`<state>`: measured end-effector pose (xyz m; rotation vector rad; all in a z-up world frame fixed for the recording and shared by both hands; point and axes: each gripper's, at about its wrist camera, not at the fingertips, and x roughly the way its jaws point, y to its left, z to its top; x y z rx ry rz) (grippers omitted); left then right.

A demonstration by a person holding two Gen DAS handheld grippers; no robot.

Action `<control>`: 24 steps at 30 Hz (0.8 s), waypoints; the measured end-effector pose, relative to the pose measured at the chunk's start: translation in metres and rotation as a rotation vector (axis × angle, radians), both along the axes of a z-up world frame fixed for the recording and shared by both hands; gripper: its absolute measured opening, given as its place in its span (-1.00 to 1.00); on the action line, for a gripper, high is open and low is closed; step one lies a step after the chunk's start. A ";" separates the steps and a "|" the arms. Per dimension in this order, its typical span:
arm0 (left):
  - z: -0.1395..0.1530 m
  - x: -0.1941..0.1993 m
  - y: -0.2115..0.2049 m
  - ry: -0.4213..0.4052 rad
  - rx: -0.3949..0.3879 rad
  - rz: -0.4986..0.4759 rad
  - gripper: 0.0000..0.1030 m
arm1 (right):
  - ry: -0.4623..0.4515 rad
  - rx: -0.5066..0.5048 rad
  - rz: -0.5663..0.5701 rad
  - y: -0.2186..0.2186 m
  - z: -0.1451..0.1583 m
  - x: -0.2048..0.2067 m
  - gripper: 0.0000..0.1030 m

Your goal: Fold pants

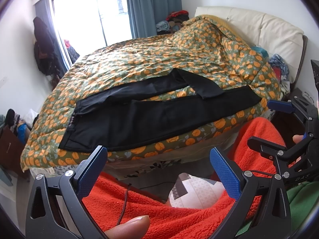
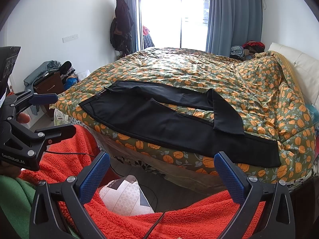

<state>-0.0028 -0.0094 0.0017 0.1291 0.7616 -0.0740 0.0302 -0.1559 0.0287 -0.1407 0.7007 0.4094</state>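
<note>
On the bed (image 2: 199,73) we see the pants (image 2: 159,119) spread near the edge, within reach; left gripper (image 1: 159,159) and right gripper (image 2: 161,165) wait wide apart, holding nothing.

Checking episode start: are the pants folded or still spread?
Mostly spread. The black pants lie lengthwise on the quilt, legs apart; only the far leg's end is doubled back. Both grippers open, empty.

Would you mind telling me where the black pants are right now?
The black pants lie spread along the near edge of the pumpkin-print quilt on the bed, beyond both open grippers, with the far leg's end folded back.
</note>
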 end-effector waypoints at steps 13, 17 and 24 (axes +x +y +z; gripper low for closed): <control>-0.006 0.009 0.015 0.052 -0.018 0.027 0.99 | 0.003 0.002 -0.006 0.001 0.000 0.001 1.00; -0.004 0.020 0.018 0.027 0.045 0.057 0.99 | -0.015 -0.002 -0.016 -0.002 0.000 0.007 1.00; -0.018 0.062 0.029 0.082 0.090 0.122 0.99 | -0.086 -0.054 -0.043 -0.001 0.005 0.044 1.00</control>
